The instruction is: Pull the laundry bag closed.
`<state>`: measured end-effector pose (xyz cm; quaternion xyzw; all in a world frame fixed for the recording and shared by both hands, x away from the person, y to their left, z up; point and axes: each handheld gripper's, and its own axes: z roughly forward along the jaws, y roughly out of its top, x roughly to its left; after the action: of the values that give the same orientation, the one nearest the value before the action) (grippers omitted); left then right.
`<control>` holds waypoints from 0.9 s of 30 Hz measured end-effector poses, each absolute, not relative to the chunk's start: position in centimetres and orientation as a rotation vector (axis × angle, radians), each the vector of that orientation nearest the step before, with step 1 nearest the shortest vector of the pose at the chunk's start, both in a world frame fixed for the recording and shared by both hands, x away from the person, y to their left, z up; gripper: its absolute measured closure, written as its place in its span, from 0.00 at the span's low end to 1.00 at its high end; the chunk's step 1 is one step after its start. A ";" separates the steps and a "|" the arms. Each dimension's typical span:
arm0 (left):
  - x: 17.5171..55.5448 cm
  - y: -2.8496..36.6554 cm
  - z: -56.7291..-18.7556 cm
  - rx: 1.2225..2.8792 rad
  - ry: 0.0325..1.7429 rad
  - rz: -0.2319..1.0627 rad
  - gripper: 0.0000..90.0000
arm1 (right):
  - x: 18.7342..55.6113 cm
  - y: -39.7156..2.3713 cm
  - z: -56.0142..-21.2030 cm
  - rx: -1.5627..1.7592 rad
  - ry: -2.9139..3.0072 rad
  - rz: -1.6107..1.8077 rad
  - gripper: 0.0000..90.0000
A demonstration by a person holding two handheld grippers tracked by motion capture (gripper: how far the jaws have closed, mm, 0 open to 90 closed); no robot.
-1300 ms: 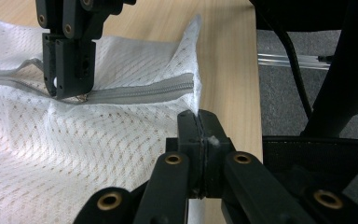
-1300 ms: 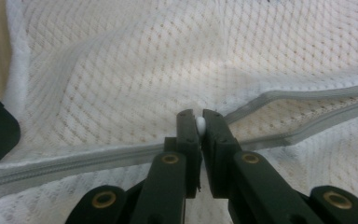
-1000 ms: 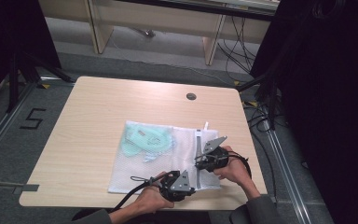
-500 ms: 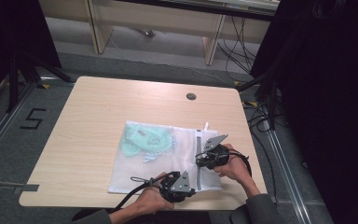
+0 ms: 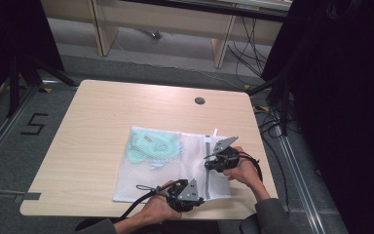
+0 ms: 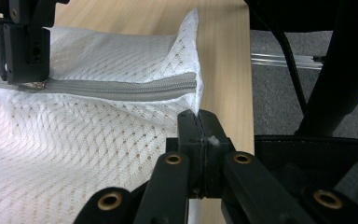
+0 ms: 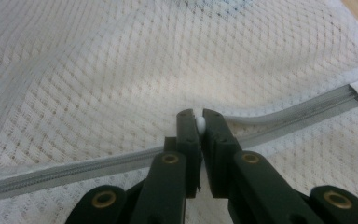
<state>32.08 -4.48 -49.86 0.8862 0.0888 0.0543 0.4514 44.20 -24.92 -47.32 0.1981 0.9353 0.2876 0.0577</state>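
Mesh laundry bag [image 5: 175, 170] lies lower centre of the counter [image 5: 102, 126]. Left claw [image 6: 199, 122] pinches the bag's corner edge; right claw [image 7: 199, 122] pinches the white zipper pull [image 7: 200, 123]. Risk: the small pull slips out, or loose mesh bunches and jams the zipper [image 6: 121, 87].

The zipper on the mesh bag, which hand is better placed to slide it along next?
Right, probably. The right gripper is shut on the small white zipper pull on the grey zipper. The left gripper pinches the mesh bag at its edge near the zipper's end, so it suits anchoring.
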 end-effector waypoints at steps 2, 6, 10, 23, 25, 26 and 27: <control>32.0 -4.5 -49.9 2.188 0.219 0.141 0.99 | 44.2 -24.8 -47.3 0.617 2.825 0.876 0.96; 32.1 -4.5 -49.9 2.189 0.220 0.128 0.99 | 44.6 -24.9 -47.3 0.599 2.826 0.880 0.96; 32.0 -4.5 -49.9 2.189 0.224 0.126 0.99 | 44.8 -25.0 -47.3 0.627 2.825 0.879 0.96; 31.7 -4.7 -50.2 2.190 0.220 0.098 0.99 | 45.7 -25.0 -47.4 0.650 2.801 0.859 0.96; 31.7 -4.6 -50.1 2.192 0.219 0.095 0.99 | 45.8 -24.9 -47.6 0.642 2.801 0.849 0.96; 31.7 -4.6 -50.1 2.190 0.221 0.097 0.99 | 45.8 -24.8 -47.7 0.670 2.800 0.860 0.96; 31.6 -4.6 -50.1 2.188 0.222 0.097 0.99 | 45.9 -24.9 -47.7 0.660 2.805 0.855 0.96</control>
<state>31.64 -4.64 -50.10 0.8861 0.0901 0.0391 0.4530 45.89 -24.87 -47.70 0.2190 0.9311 0.2838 0.0678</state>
